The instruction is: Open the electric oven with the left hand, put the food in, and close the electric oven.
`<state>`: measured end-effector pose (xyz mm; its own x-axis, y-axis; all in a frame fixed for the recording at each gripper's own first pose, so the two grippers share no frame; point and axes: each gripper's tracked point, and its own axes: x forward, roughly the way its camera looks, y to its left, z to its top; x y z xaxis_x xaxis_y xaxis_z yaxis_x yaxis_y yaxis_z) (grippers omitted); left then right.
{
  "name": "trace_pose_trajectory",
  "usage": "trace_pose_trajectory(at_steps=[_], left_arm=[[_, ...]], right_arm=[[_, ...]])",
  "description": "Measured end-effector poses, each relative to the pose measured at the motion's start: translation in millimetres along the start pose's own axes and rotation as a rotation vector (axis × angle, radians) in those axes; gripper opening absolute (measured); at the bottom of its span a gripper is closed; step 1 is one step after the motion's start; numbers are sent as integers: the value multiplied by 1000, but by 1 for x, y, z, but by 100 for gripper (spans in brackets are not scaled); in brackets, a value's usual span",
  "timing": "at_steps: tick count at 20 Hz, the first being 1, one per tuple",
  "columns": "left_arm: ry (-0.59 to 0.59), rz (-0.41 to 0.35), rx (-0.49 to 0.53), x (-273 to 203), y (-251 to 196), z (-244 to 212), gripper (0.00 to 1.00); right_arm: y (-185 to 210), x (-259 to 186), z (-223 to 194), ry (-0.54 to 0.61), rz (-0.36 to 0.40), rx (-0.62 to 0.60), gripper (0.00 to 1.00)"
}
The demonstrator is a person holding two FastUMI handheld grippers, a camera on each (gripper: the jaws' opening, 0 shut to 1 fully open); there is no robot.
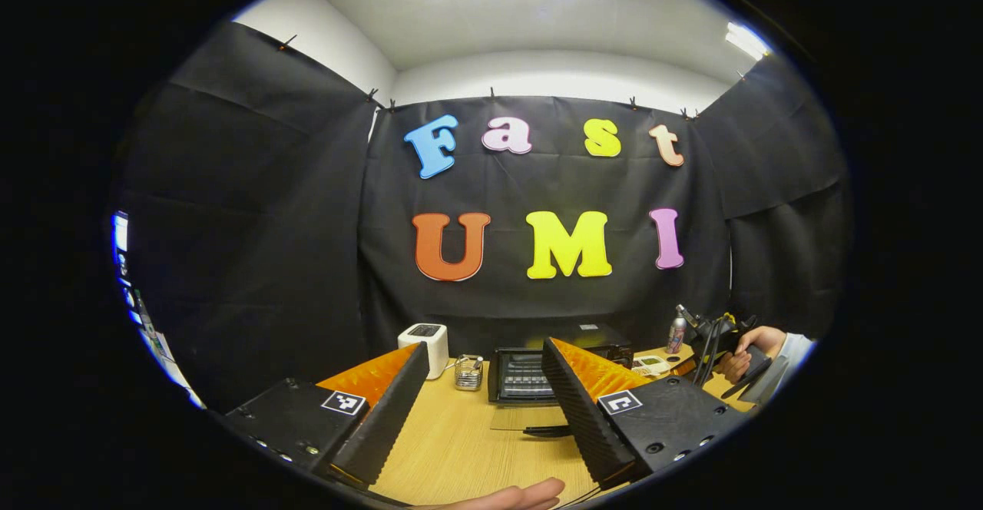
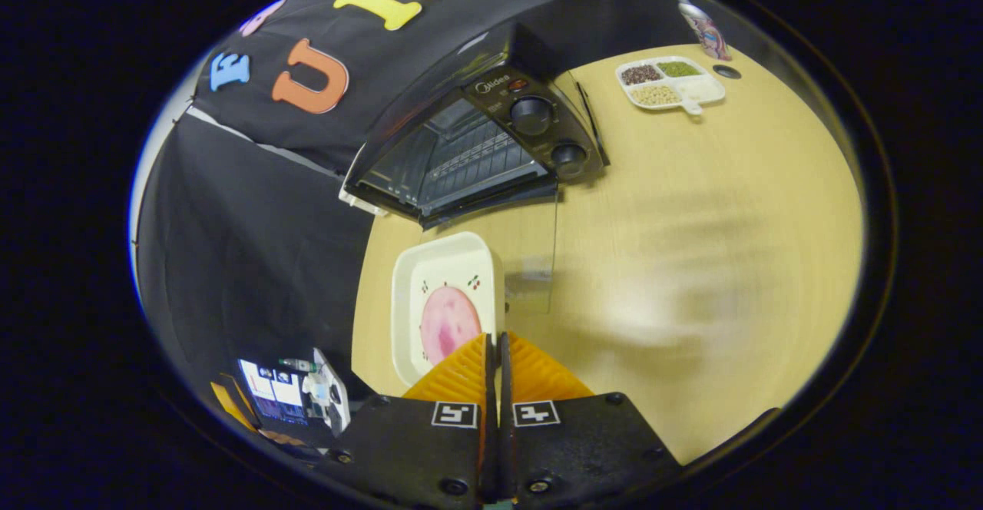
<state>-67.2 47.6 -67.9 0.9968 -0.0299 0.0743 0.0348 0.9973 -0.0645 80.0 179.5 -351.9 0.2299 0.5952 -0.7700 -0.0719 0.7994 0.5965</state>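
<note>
While the left gripper [image 1: 480, 387] jaws gape, the right gripper [image 2: 495, 341] jaws pinch the tray [image 2: 430, 279] rim, hiding it.

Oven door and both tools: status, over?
Left tool open, holding nothing. Right tool shut on plate rim, food aboard. Oven door down; path clear.

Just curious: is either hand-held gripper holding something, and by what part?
The right hand-held gripper grips the white tray by its near rim; the left hand-held gripper holds nothing.
</note>
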Motion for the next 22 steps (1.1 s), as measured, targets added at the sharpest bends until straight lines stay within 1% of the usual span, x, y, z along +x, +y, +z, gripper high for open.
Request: trace_pose_trajectory(at_steps=[1,2,4,6,7,9,10,11,13,15,16,17,20,21,22], left_arm=[[-4,0,-2,0,2,-1,94],[-5,2,-3,2,5,-2,94],[-3,4,-5,2,9,-8,94],[23,-21,1,4,6,-18,94],[29,-20,9,5,9,-22,94],[32,-6,29,11,18,-28,94],[37,-1,31,12,20,-31,94],[45,-3,26,13,20,-34,94],[55,-10,9,16,20,-37,94],[49,-12,10,19,22,-35,94],[49,-11,11,20,24,-36,94],[47,-14,10,21,26,-36,94],[42,-9,12,21,33,-36,94],[41,-3,16,22,35,-37,94],[47,-2,20,25,37,-42,94]], right_arm=[[3,8,5,-16,-8,22,4],[6,16,8,-31,-13,48,1],[18,33,13,-51,-1,83,1],[30,48,19,-75,2,119,1],[36,54,24,-99,0,139,4],[47,67,37,-157,4,179,2],[52,73,41,-178,7,207,4],[57,80,46,-197,12,235,1],[64,91,57,-241,24,278,2],[69,102,75,-311,41,336,1],[71,106,83,-347,54,372,4],[71,106,91,-388,61,412,1],[66,112,118,-509,31,459,5],[66,116,126,-540,26,465,1],[64,119,134,-567,26,475,4]])
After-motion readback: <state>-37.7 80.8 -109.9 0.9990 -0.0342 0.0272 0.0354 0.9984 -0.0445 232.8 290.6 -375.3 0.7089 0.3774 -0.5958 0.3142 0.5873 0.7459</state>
